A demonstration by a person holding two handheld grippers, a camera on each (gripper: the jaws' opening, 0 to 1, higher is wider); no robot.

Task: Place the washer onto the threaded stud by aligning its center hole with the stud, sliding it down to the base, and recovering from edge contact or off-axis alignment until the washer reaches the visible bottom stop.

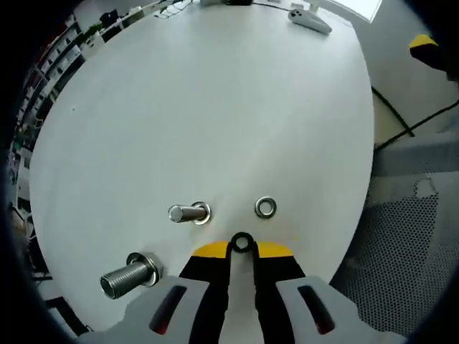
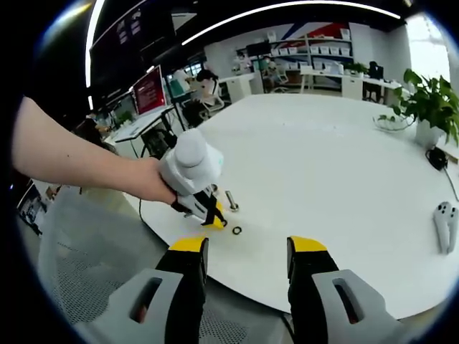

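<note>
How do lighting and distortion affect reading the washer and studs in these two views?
Left gripper view: even light, soft shadows; washer between the left gripper tips, studs sharp, table edge bowed. Right gripper view: ceiling strips glare, stud tiny.

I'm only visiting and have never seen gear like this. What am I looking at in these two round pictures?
A person holds a two-jaw gripper in each hand, each carrying a fisheye camera. The left gripper view looks along the left gripper, shut on a small washer above a white table. On it lie another washer, a short threaded stud and a larger stud. The right gripper view shows the right gripper open and holding nothing, with a hand working the left gripper at the table's edge.
</note>
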